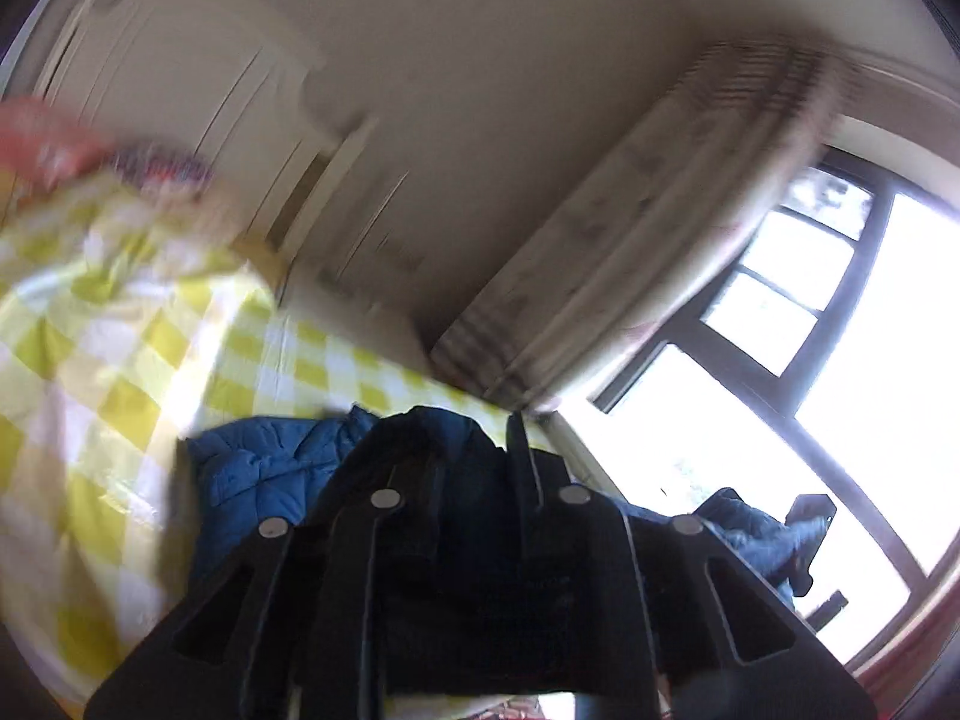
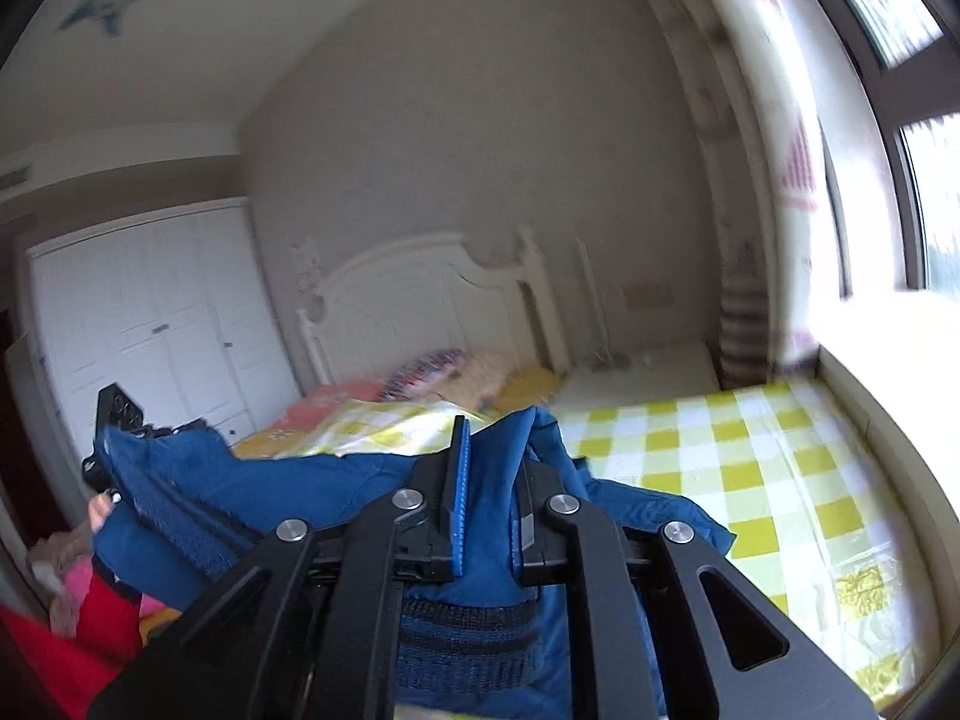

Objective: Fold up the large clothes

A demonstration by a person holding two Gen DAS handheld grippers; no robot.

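Garment: a blue padded jacket [image 2: 486,504] is held up above the bed, its fabric bunched and draped over both grippers.
Right gripper [image 2: 487,504]: it is clamped on a fold of the jacket, and blue cloth is pinched between its blue-padded fingers [image 2: 461,498].
Left gripper [image 1: 465,480]: it is closed on dark, shadowed jacket fabric [image 1: 444,456]; more of the quilted blue cloth is seen hanging to its left.
Bed: a yellow-and-white checked sheet [image 2: 738,468] is spread over the mattress under the jacket.
Headboard [image 2: 420,294]: white, set against the far wall.
Wardrobe [image 2: 150,324]: white doors, beside the bed.
Window [image 1: 810,324]: bright, dark-framed, with a patterned curtain [image 1: 630,258] drawn aside.
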